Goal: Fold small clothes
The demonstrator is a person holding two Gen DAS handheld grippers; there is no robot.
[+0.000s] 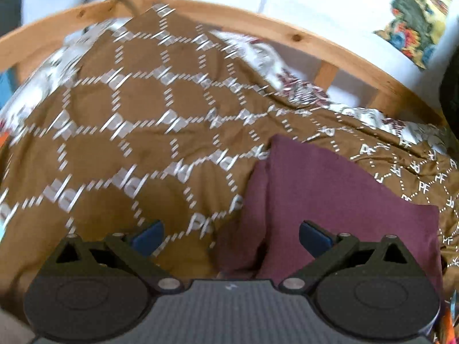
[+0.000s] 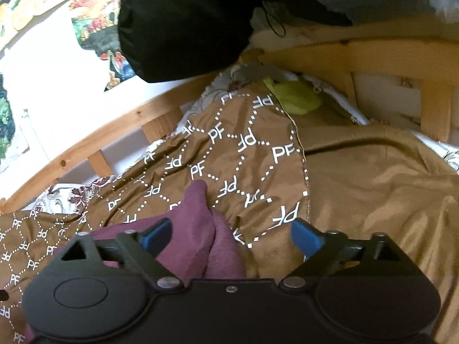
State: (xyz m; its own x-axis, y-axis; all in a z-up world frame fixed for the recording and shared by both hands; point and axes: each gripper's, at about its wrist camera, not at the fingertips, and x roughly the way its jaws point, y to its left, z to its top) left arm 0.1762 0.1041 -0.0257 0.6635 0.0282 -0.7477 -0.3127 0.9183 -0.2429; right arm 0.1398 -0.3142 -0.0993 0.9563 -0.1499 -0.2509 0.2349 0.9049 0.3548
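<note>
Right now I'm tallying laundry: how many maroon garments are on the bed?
1. The maroon garment lies on the brown patterned bedspread, just ahead of both open grippers; others may be hidden.

We see our left gripper (image 1: 231, 236) with its blue-padded jaws spread wide over a folded maroon cloth (image 1: 338, 200). The cloth lies on a brown bedspread (image 1: 137, 109) with a white hexagon print, toward its right side, below the wooden bed rail (image 1: 287, 33).

Maroon garment (image 1: 338, 200) — brown bedspread (image 1: 120, 120) with white dotted "PF" hexagons
</note>
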